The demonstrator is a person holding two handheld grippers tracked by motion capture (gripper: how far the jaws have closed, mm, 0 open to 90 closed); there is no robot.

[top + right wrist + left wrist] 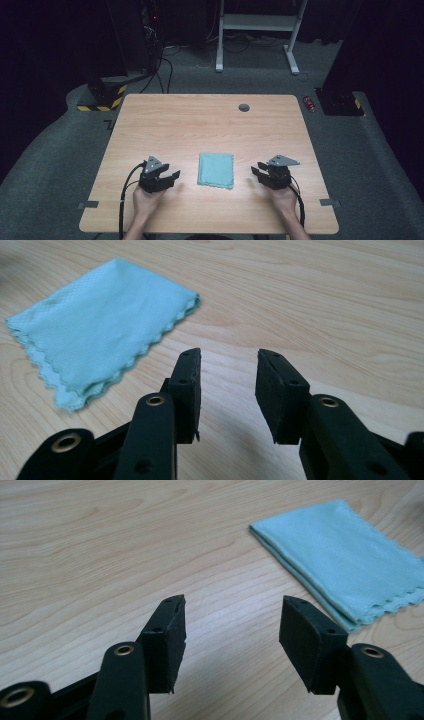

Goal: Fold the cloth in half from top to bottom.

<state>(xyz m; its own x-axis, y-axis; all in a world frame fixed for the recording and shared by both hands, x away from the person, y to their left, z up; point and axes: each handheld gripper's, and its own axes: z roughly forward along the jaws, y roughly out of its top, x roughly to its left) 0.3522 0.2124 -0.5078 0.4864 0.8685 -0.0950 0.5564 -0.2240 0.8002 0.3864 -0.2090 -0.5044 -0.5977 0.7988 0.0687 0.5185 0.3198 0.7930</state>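
A folded light-blue cloth [216,170] lies flat on the wooden table [200,125], near the front and between my two grippers. My left gripper [172,173] sits to the cloth's left, pointing toward it, held by a hand from below. In the left gripper view the left gripper [232,602] stands open over bare wood, with the cloth [350,565] off to the upper right. My right gripper [257,169] is to the cloth's right and points at it. In the right gripper view the right gripper [229,354] is open and empty, with the cloth [100,325] at upper left.
A round grey grommet [244,107] sits near the table's far edge. Bits of grey tape [88,204] mark the front corners. Beyond the table, on the carpet, are a yellow-and-black striped base [102,102], cables, a white desk frame [260,30] and a small red object [310,103].
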